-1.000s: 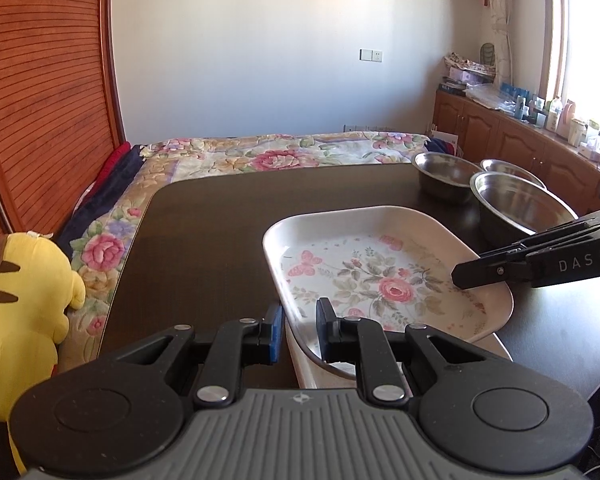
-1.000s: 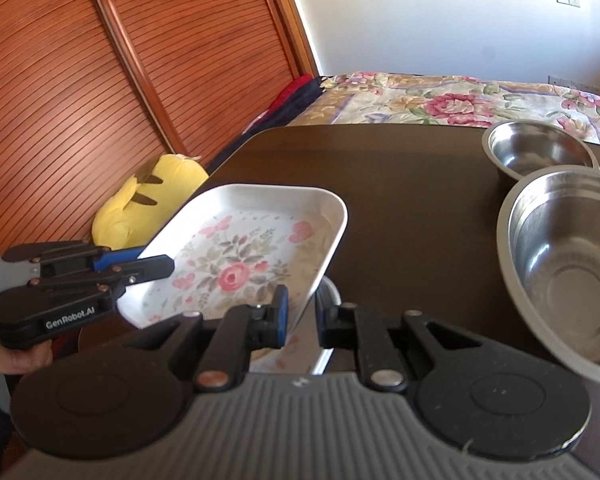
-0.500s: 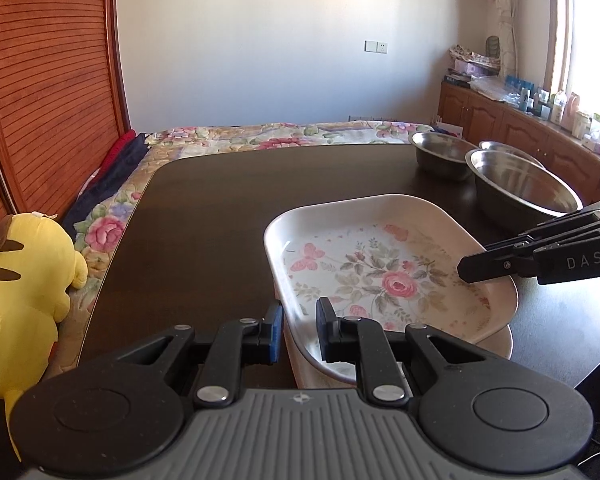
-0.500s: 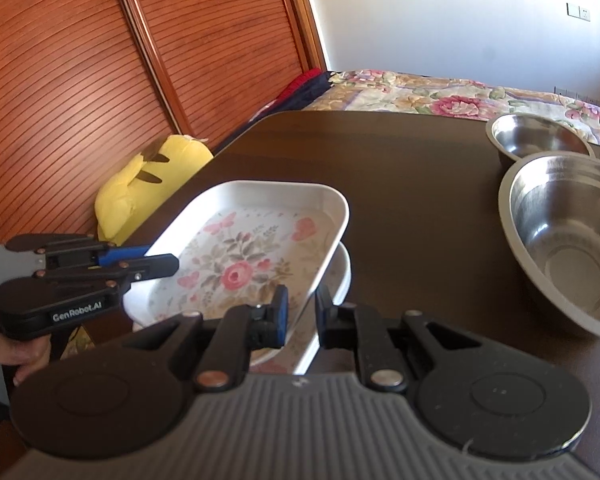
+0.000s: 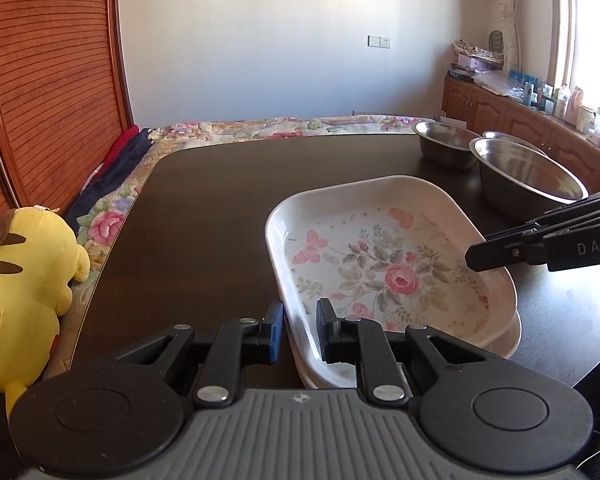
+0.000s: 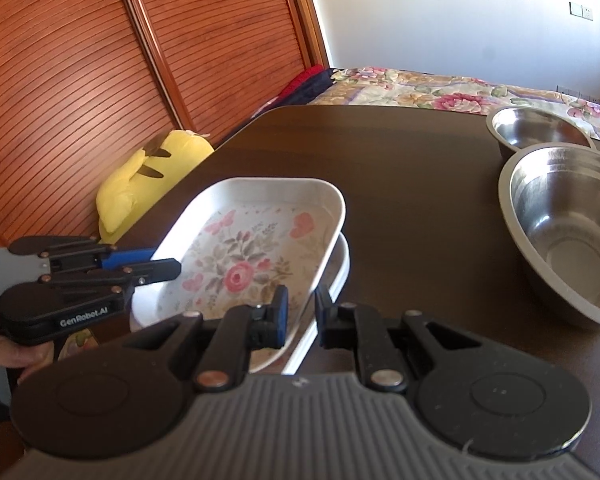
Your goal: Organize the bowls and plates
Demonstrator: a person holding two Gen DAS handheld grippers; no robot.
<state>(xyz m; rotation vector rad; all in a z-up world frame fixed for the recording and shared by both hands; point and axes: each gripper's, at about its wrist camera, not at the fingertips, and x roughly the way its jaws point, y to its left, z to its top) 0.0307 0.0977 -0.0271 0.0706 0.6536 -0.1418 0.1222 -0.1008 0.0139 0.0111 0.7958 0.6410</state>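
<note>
A white floral plate (image 5: 384, 264) sits nested on a second white plate (image 5: 508, 342) near the table's front edge. My left gripper (image 5: 299, 330) is shut on the floral plate's near-left rim. My right gripper (image 6: 302, 314) is shut on its opposite rim (image 6: 320, 276); it also shows at the right of the left wrist view (image 5: 476, 258). A large steel bowl (image 5: 528, 178) stands right of the plates, with a smaller steel bowl (image 5: 446, 140) behind it. In the right wrist view the large bowl (image 6: 568, 232) is at the right.
The dark wooden table (image 5: 228, 200) stretches back toward a floral bedspread (image 5: 284, 126). A yellow plush toy (image 5: 24, 292) lies off the table's left edge. A third bowl's rim (image 5: 508, 136) shows behind the large bowl. Wooden slatted doors (image 6: 100, 80) stand at left.
Both grippers have lowered the floral plate onto the lower plate; it now rests nearly level and nested. Both stay shut on its rim.
</note>
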